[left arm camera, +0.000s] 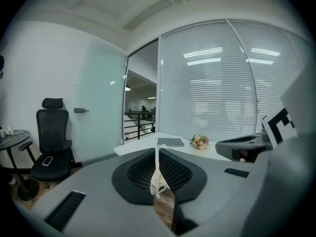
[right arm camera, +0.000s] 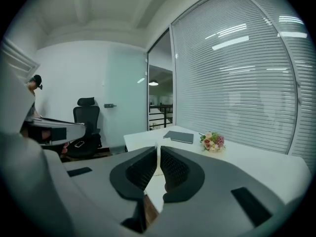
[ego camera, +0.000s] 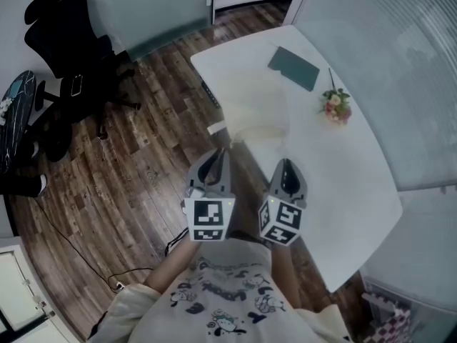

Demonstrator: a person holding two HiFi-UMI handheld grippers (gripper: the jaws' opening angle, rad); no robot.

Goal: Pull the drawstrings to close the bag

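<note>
While both sit level and side by side just off the torso, tips forward, the left gripper [ego camera: 219, 153] is clamped on the knotted drawstring [left arm camera: 158, 177], knot poking out behind the pads. The right gripper [ego camera: 285, 164] is pinching the thin drawstring [right arm camera: 158, 154]. Just ahead, the cream bag [ego camera: 255, 109] lies near the edge of the white table [ego camera: 350, 170]. The notebook [ego camera: 293, 67] and flowers [ego camera: 335, 106] are farther back.

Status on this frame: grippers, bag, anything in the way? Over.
Left gripper shut on drawstring; right gripper shut, cord there unclear. Cream bag lies on white table, ahead. Notebook, bouquet beyond it, nothing blocking.
</note>
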